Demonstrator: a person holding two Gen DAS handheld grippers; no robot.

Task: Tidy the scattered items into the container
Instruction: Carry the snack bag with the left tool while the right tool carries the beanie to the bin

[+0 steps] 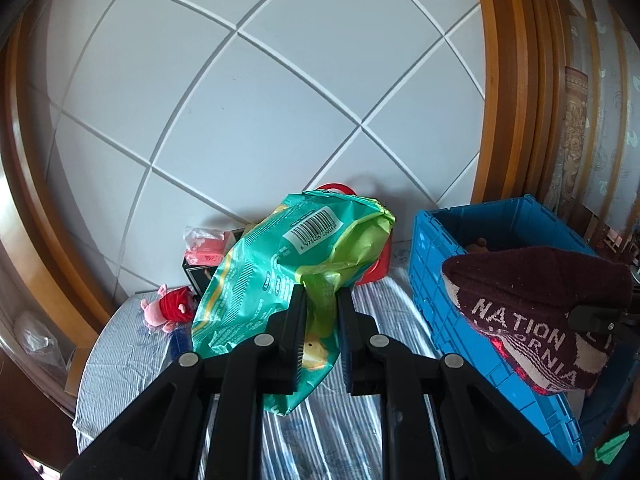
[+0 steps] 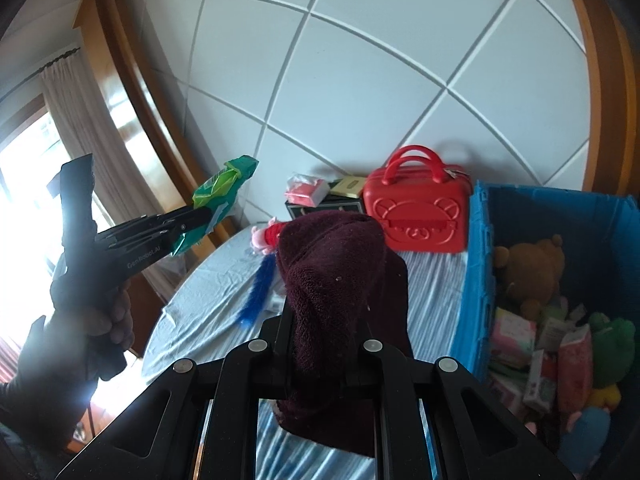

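Observation:
My left gripper (image 1: 322, 296) is shut on a corner of a green snack bag (image 1: 280, 264), which hangs in the air above the striped bed. It shows from the side in the right wrist view, left gripper (image 2: 208, 216) with the green bag (image 2: 224, 184), held by a gloved hand. My right gripper (image 2: 324, 316) is shut on a maroon knit hat (image 2: 336, 280) that drapes over its fingers and hides the tips. The hat (image 1: 532, 312) hovers at the near wall of the blue crate (image 1: 440, 264). The crate (image 2: 476, 280) holds a brown bear, a green plush and several packets.
On the bed by the white padded headboard lie a red bear-face case (image 2: 420, 216), a pink pig toy (image 2: 264, 236), a pink packet (image 2: 304, 190), a black box (image 2: 304, 210) and a blue feathery thing (image 2: 256, 296). A bright curtained window is at the left.

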